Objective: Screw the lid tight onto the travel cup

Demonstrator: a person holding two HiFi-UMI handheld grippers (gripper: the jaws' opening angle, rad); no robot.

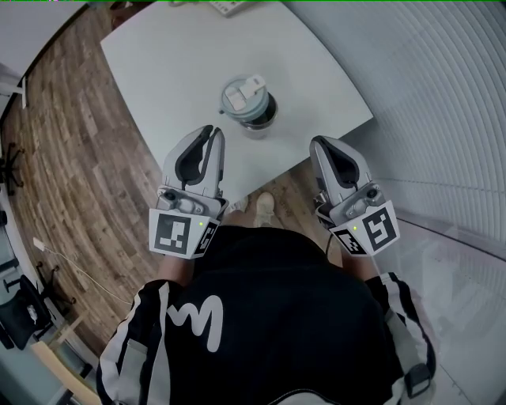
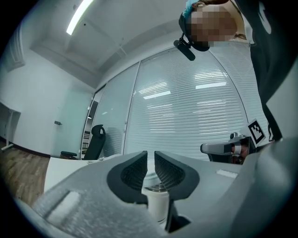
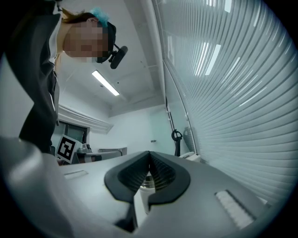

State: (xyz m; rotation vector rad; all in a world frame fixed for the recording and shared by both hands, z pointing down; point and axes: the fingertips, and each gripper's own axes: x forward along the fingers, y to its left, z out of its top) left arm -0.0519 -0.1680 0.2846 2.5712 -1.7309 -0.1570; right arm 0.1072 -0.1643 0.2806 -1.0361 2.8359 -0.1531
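The travel cup [image 1: 249, 103] stands on the white table [image 1: 166, 63] near its front edge, with a grey lid [image 1: 243, 93] on top. My left gripper [image 1: 212, 131] hangs short of the cup on its left, over the table's edge. Its jaws stand a narrow slit apart with nothing between them. Past them the left gripper view [image 2: 151, 160] shows the cup [image 2: 157, 204] some way beyond. My right gripper [image 1: 318, 143] is at the cup's right, level with the table edge. Its tips meet, shut on nothing [image 3: 149, 160], and the cup [image 3: 141, 197] shows behind them.
A white object [image 1: 229, 6] lies at the table's far edge. Wood floor [image 1: 71, 158] runs along the left, and a wall of blinds [image 1: 443, 95] stands close on the right. The person's shoe [image 1: 263, 206] shows below the table edge. An office chair [image 2: 96, 142] stands beyond the table.
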